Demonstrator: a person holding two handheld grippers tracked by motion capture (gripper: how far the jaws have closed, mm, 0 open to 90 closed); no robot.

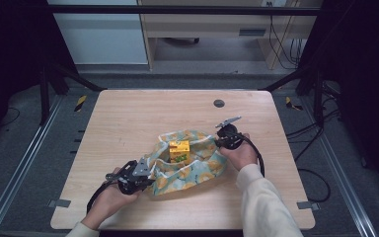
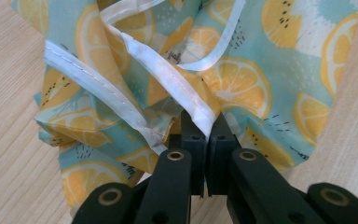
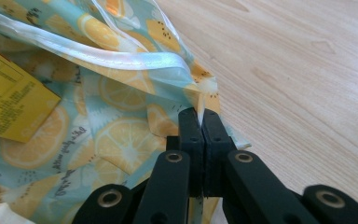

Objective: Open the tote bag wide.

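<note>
Both grippers, left gripper (image 1: 145,174) and right gripper (image 1: 218,140), pinch the blue lemon-print cloth (image 1: 200,165); lift evenly so the yellow box (image 1: 179,150) stays put.

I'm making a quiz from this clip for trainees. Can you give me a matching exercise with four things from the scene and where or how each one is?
Things:
1. left claw
2. right claw
3. yellow box
4. round grey cap

Places or states:
A. set into the table top, far side, apart from the cloth
B. standing in the middle of the lemon-print cloth
C. shut on the cloth's white-hemmed edge at its near left
D. shut on the cloth's edge at its far right

Pairs: 1-C, 2-D, 3-B, 4-A
</note>
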